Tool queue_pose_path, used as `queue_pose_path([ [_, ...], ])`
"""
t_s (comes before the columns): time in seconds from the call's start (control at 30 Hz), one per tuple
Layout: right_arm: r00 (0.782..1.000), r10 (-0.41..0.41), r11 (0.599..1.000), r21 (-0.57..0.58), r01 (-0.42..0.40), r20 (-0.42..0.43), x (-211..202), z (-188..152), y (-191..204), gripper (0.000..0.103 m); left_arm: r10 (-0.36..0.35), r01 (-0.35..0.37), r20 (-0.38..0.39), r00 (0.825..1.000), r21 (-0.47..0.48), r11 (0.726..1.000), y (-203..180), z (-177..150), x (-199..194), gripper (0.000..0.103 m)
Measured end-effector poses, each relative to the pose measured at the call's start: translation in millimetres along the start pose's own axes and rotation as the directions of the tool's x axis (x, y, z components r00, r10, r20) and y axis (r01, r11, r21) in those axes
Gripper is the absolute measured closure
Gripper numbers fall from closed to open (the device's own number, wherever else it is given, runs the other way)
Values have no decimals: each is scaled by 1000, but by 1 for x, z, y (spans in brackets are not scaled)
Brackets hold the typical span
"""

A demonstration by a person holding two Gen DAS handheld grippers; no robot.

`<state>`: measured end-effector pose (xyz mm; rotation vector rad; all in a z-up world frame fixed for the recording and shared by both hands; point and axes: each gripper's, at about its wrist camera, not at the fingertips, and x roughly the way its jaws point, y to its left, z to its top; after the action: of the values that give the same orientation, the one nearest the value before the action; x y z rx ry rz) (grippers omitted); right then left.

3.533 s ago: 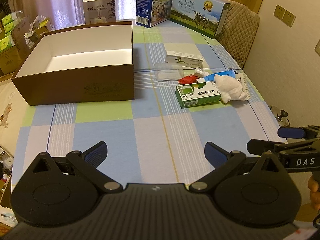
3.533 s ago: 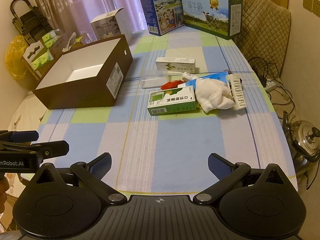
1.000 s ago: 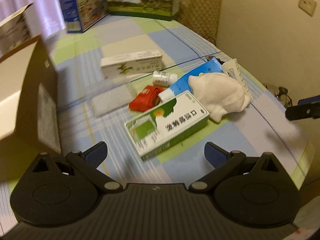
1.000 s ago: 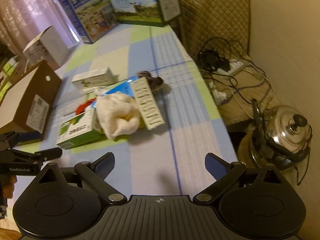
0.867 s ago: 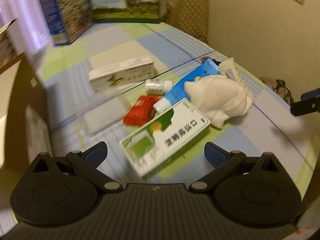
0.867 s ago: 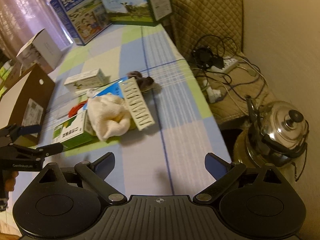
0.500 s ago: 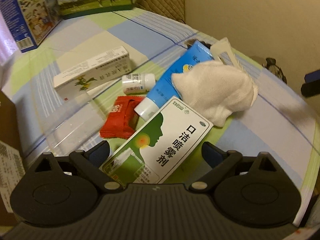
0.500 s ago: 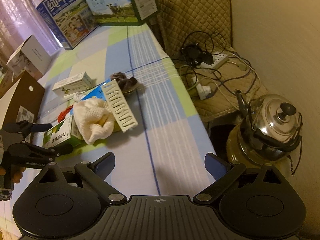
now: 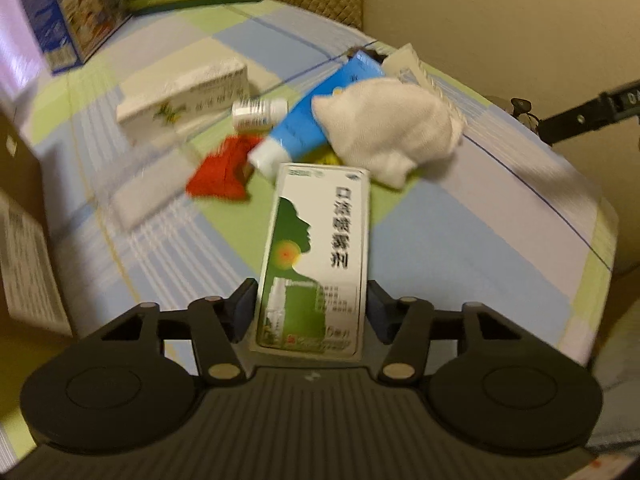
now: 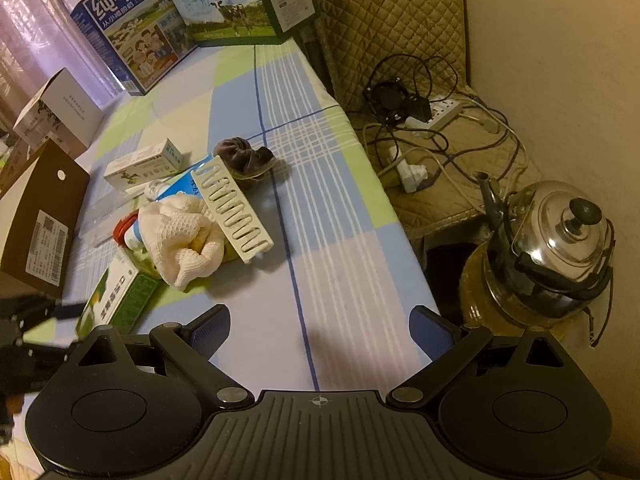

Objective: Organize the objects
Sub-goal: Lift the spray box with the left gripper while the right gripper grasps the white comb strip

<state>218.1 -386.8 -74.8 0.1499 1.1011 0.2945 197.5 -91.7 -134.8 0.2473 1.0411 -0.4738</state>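
Note:
My left gripper (image 9: 312,308) is shut on the green and white spray box (image 9: 316,256), gripping its near end from both sides. The same spray box (image 10: 120,292) shows at the left in the right wrist view, with the left gripper (image 10: 36,320) on it. Beyond it lie a white cloth (image 9: 388,128), a blue tube (image 9: 312,120), a red packet (image 9: 220,168), a small white bottle (image 9: 260,110) and a white carton (image 9: 184,100). My right gripper (image 10: 320,332) hangs open over bare tablecloth near the table's right edge, holding nothing.
A brown cardboard box (image 10: 36,216) stands at the left. A white slotted rack (image 10: 232,208) and a dark scrunchie (image 10: 244,156) lie by the cloth. Milk cartons (image 10: 192,12) stand at the far end. Off the table's right edge are a kettle (image 10: 560,240) and cables (image 10: 420,128).
My left gripper has closed in on the spray box and shut on it; the box now points lengthwise away from me. My right gripper stayed open and drifted slightly.

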Motion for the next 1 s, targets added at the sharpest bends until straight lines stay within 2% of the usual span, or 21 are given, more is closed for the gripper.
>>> queue_pose_path([
  [0.13, 1000, -4, 1000, 3, 4, -2, 0, 0, -2, 9, 15, -18, -37, 999, -81, 997, -1, -15, -7, 52],
  [0.23, 1000, -4, 1000, 4, 4, 1, 0, -1, -5, 9, 8, -14, -44, 999, -144, 990, 2, -14, -10, 51],
  [0.27, 1000, -2, 1000, 4, 2, 3, -1, -1, -7, 9, 8, -14, -38, 999, -154, 988, 2, -11, -9, 50],
  [0.33, 1000, 4, 1000, -2, -4, 7, -2, -2, -7, 9, 23, -28, -34, 999, -172, 985, 0, -5, -7, 39],
  [0.37, 1000, 8, 1000, -5, -8, 9, -3, -2, -7, 9, 30, -35, -32, 999, -180, 983, -1, 0, -4, 38],
  [0.57, 999, 28, 999, -19, -27, 20, -7, -6, -7, 9, 60, -71, -53, 997, -235, 970, -6, 17, 12, 41],
  [0.63, 999, 38, 999, -23, -38, 26, -9, -6, -8, 9, 84, -97, -63, 995, -244, 965, -7, 17, 15, 47],
  [0.77, 997, 58, 997, -45, -56, 42, -8, -5, -7, 10, 108, -123, -66, 992, -302, 945, -5, 14, 12, 50],
  [0.9, 993, 99, 989, -113, -92, 62, -3, -1, 2, 26, 150, -163, -63, 987, -368, 916, -2, 4, 4, 51],
  [1.0, 988, 131, 976, -183, -115, 76, 5, 5, 12, 40, 186, -202, -79, 979, -426, 882, 5, -9, -3, 51],
])
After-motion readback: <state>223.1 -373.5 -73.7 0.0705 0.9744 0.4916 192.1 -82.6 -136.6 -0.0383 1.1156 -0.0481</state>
